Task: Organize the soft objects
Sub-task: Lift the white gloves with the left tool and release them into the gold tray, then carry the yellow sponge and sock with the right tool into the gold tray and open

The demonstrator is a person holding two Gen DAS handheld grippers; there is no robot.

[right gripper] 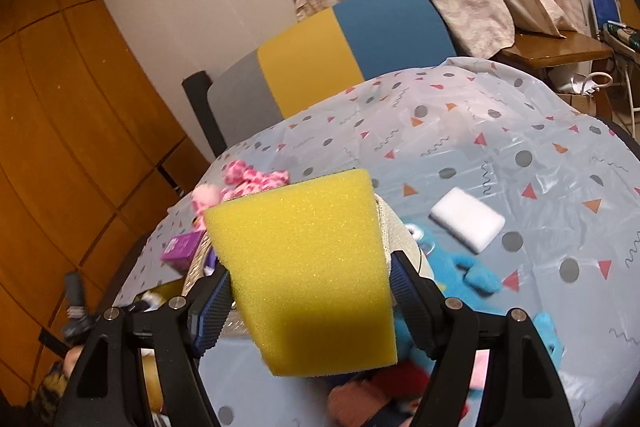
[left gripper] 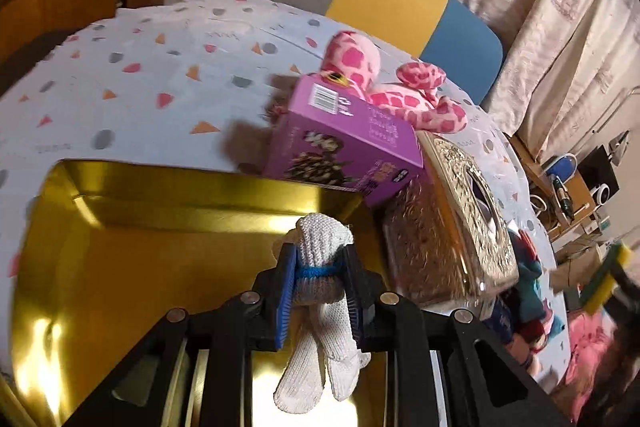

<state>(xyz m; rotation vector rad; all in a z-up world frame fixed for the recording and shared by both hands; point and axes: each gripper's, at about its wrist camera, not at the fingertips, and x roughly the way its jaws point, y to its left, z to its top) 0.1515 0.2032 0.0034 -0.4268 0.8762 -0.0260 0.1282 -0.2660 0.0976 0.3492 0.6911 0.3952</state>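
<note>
Over the shiny gold metal tray (left gripper: 132, 227), the left gripper (left gripper: 320, 283) is clenched on a small white knitted toy with a blue thread band (left gripper: 320, 247): the blue pads press its sides at the band, its rounded top pokes out above the fingers and two floppy knitted ends hang down beneath them. The tray lies on a worktop covered with a pale plastic cloth printed with grey dots and pink and orange triangles (left gripper: 160, 79). Just beyond the tray's far right corner stands a purple cardboard box with a barcode (left gripper: 344, 143), tilted, and a pink spotted plush giraffe (left gripper: 384, 83) lies behind it, touching its top edge. To the right of the tray sits an ornate gold embossed tissue box (left gripper: 452, 227), with a heap of blue, red and pink soft toys (left gripper: 532, 303) past it.

In the right wrist view, the right gripper (right gripper: 310, 287) grasps a yellow foam sponge block (right gripper: 308, 267), its pads against the block's two sides; the sponge is lifted clear of the cloth. Beyond it a white rectangular sponge (right gripper: 467, 218) lies flat on the cloth, well apart from the gripper, and a blue plush toy (right gripper: 476, 275) lies near the right finger. A chair back in grey, yellow and blue (right gripper: 340, 55) stands behind the worktop
</note>
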